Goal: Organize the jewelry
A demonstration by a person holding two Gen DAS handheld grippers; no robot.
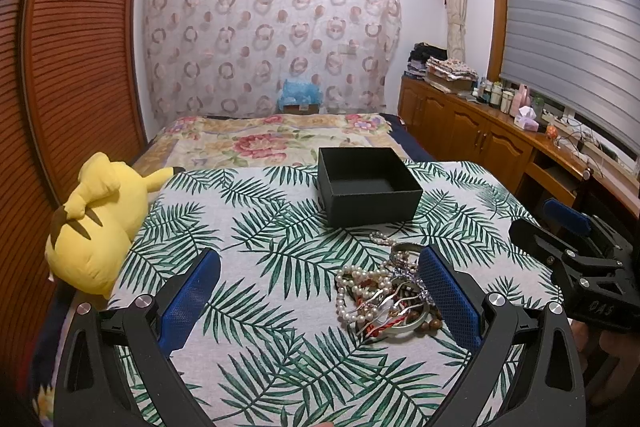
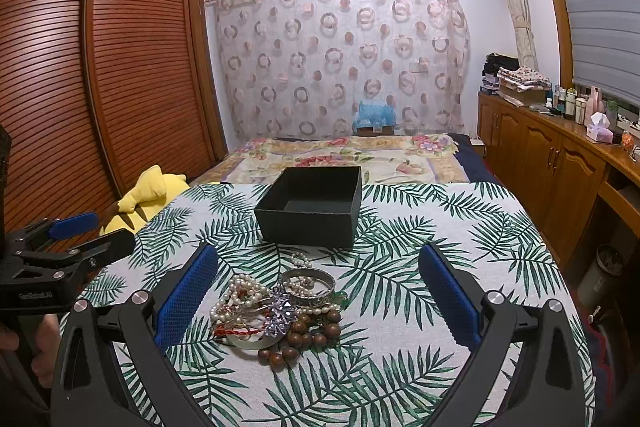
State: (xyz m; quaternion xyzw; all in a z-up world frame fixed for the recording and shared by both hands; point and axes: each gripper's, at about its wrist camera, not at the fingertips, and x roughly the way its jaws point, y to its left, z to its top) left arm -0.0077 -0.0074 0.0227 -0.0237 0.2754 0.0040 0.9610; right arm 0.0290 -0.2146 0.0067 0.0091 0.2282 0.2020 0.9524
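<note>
Leaf-print cloth [image 2: 420, 267] covers the bed's near end, bare on both sides of the items. Black box [image 2: 310, 209], open-topped and empty, sits mid-cloth, toward its far edge. Jewelry pile [image 2: 276, 311], just in front of the box: tangled pearl strands, silver bangles, brown wooden beads, a purple ornament. Left gripper [image 1: 320, 291] and right gripper [image 2: 318, 291] hover with fingers spread wide, grasping nothing.
</note>
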